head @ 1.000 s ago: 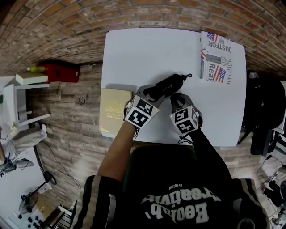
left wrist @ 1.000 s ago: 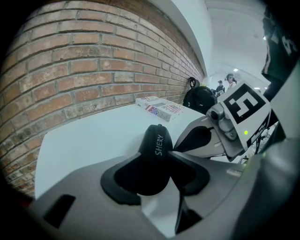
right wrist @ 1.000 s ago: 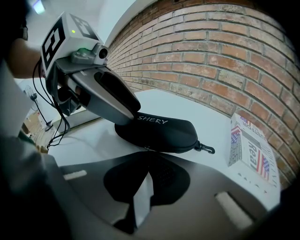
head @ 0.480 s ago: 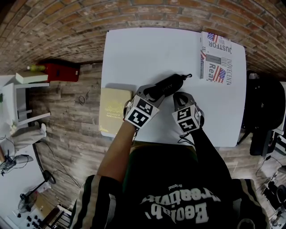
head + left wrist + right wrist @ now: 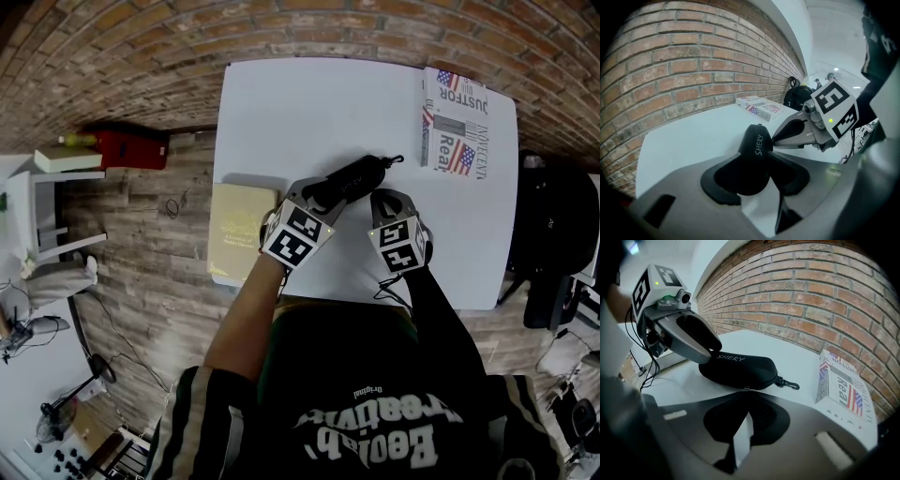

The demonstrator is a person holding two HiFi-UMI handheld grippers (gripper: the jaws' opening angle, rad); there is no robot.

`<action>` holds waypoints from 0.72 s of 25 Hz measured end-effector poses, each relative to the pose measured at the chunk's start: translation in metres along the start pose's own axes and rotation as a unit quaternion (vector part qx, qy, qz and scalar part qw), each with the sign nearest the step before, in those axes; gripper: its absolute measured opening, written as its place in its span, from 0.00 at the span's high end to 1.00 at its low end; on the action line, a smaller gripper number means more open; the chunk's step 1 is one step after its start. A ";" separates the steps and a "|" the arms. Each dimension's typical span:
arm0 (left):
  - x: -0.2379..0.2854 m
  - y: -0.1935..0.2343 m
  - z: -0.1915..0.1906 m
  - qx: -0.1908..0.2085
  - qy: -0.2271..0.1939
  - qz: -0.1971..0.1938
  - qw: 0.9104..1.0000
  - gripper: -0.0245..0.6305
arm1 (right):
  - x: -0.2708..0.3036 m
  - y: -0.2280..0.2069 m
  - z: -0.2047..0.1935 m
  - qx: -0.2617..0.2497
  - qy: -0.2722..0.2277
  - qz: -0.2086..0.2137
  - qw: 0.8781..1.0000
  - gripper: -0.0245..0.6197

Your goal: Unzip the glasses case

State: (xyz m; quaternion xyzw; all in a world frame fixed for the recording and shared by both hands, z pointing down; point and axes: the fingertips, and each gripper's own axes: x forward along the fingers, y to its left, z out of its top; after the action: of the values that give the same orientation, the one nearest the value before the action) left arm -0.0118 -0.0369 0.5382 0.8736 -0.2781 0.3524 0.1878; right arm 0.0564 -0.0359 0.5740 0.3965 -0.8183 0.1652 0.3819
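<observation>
Your black fabric zip-up glasses case (image 5: pixel 354 178) with the white lettering lies on the white table (image 5: pixel 281 112), near the middle and well apart from the flat box printed with stars and stripes (image 5: pixel 455 122) at the far right corner. Your left gripper (image 5: pixel 757 161) has its jaws part-way open and clamped across the near end of the case, one pad on each side, pinning it to the tabletop. Your right gripper (image 5: pixel 746 392) is closed tight, its tips pinched together on the small metal zip pull (image 5: pixel 747 389) on the long side of the case that faces it. At the case's far end a small black snap clip (image 5: pixel 787 384) lies on the table. A tan hardback book (image 5: pixel 239 230) sits at the table's left edge, just beside your left gripper
</observation>
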 end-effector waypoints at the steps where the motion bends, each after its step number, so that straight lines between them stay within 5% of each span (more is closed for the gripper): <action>1: 0.000 0.000 -0.001 -0.001 0.002 0.001 1.000 0.69 | 0.000 -0.002 0.000 0.001 0.000 -0.001 1.000 0.94; 15: 0.001 0.000 0.000 0.001 0.000 0.006 1.000 0.69 | 0.003 -0.024 -0.003 0.001 0.004 -0.014 1.000 0.94; 18: -0.001 -0.002 0.001 0.031 0.018 0.016 0.999 0.69 | 0.003 -0.024 -0.003 -0.003 0.005 -0.011 1.000 0.94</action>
State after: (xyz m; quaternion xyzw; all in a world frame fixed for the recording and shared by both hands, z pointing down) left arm -0.0106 -0.0361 0.5366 0.8681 -0.2779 0.3791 0.1596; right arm 0.0750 -0.0507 0.5773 0.4031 -0.8124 0.1605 0.3896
